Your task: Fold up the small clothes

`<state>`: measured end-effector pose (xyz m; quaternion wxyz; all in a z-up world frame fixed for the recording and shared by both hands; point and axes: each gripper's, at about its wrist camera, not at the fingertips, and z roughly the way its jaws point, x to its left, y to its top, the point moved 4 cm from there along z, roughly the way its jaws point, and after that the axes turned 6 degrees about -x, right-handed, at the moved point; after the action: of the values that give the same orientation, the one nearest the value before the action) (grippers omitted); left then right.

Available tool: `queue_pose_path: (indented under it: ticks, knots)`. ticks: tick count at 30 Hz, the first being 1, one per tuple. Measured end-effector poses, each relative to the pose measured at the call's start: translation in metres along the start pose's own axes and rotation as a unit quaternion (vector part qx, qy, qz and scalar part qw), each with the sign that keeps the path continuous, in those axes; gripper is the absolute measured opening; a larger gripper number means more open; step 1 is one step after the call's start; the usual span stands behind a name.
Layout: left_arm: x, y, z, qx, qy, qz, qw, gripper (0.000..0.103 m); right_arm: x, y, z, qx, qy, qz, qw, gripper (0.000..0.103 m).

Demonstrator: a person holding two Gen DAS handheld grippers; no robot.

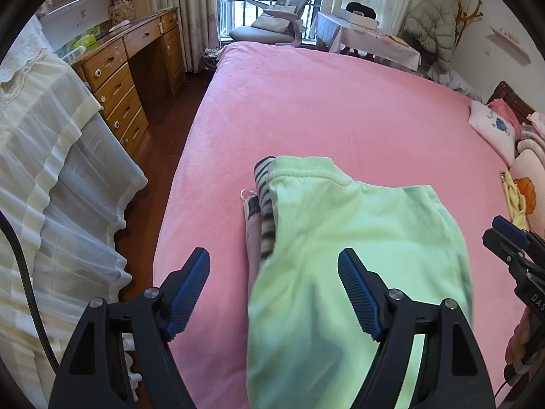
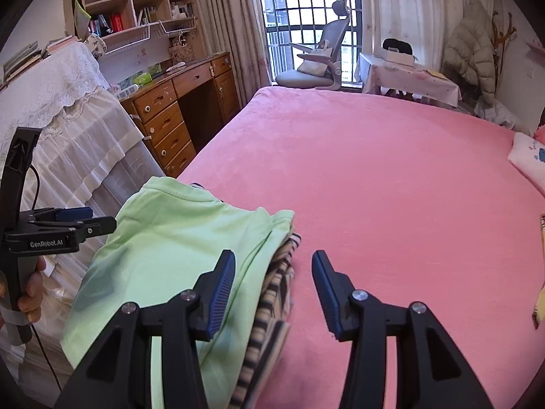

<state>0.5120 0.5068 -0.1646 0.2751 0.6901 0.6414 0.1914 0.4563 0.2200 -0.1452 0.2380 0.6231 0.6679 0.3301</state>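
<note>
A folded light green garment [image 1: 357, 238] lies on top of a striped garment [image 1: 267, 204] on the pink bed [image 1: 323, 102]. My left gripper [image 1: 274, 262] is open and empty, hovering above the left edge of the green garment. It also shows from the side in the right wrist view [image 2: 102, 221]. In the right wrist view the green garment [image 2: 163, 255] covers the striped garment [image 2: 272, 300]. My right gripper [image 2: 274, 262] is open and empty above the right edge of the pile. It appears at the right edge of the left wrist view [image 1: 507, 235].
A wooden desk with drawers [image 1: 129, 68] stands left of the bed, with a lace-covered unit [image 1: 41, 170] nearer. An office chair [image 1: 272, 20] and a small table [image 1: 374, 37] stand by the window. Pillows [image 1: 494, 129] lie at the right. A yellow item [image 2: 540, 272] lies at the bed's right edge.
</note>
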Motion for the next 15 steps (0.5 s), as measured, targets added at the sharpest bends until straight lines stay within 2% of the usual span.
queue_pose_path:
  ticks: [6,15]
  knots:
    - [-0.015,-0.022,-0.051,-0.012,-0.018,-0.005,0.9998,0.077,0.004,-0.013,-0.047,0.001,-0.002,-0.011,1.0,0.047]
    - [-0.055,-0.075,-0.128,-0.023,-0.03,0.003,0.9993,0.078,0.0,-0.038,-0.128,0.001,0.013,0.025,1.0,0.047]
